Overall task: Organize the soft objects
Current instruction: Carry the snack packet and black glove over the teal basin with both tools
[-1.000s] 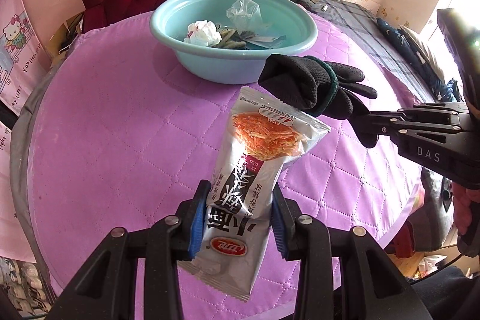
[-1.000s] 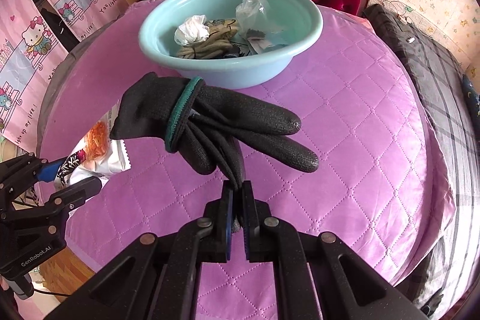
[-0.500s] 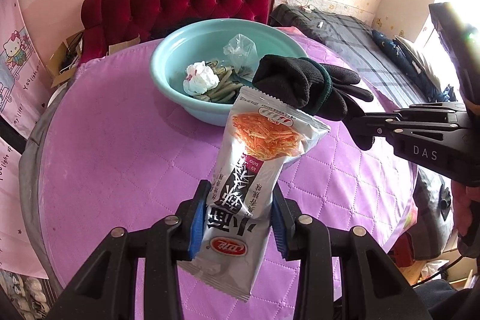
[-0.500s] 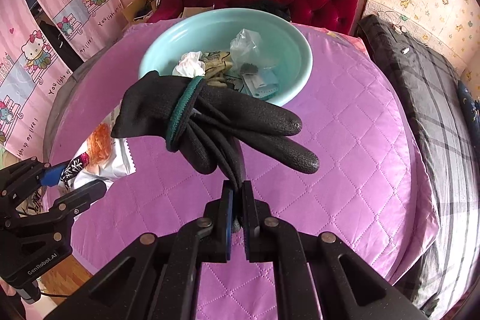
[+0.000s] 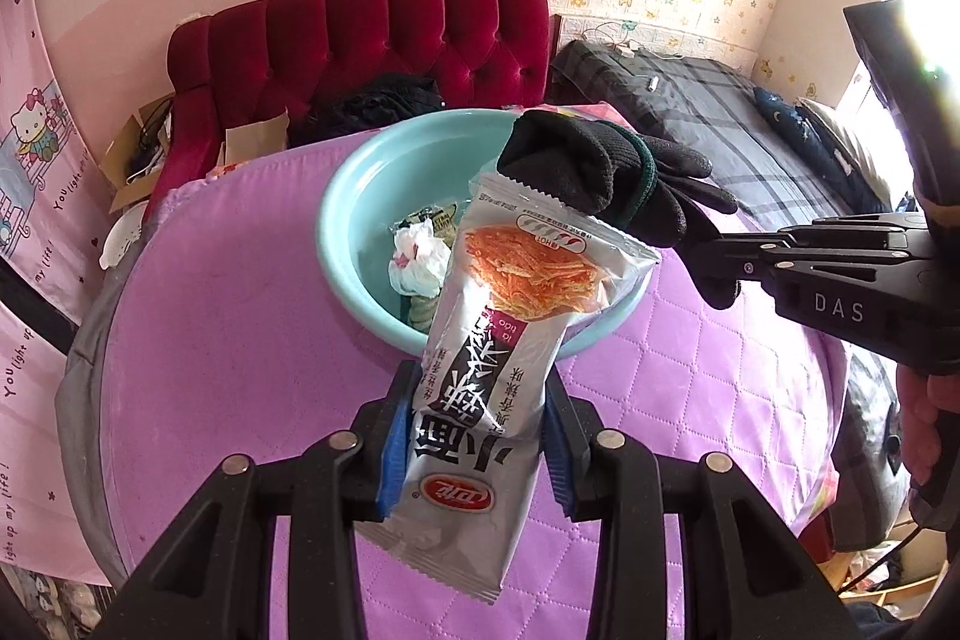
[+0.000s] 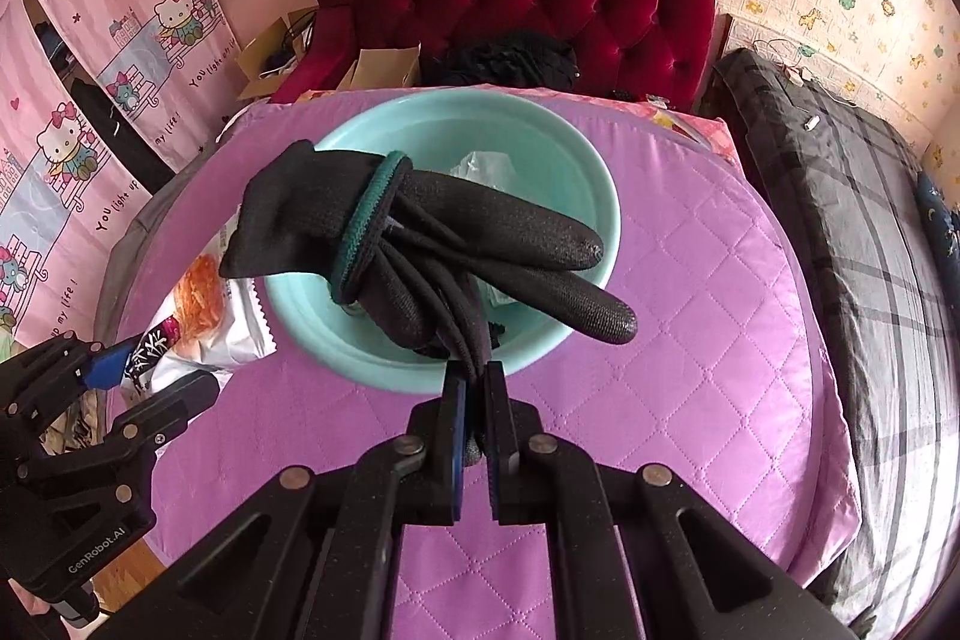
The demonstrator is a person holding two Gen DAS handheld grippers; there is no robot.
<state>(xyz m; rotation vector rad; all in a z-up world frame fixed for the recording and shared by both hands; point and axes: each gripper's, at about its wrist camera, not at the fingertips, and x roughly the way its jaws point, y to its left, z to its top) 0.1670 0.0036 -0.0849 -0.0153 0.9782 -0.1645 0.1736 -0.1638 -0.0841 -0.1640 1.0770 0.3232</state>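
1. My left fingers (image 5: 477, 436) clamp a snack packet (image 5: 492, 340), which hides part of the teal basin (image 5: 348, 244).
2. My right fingers (image 6: 474, 400) pinch a rolled black glove (image 6: 420, 244) above the basin; its contents are mostly hidden.

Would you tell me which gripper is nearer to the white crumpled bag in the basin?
Left, by a small margin: the left gripper faces the white crumpled bag; the right gripper is at the basin's other side.
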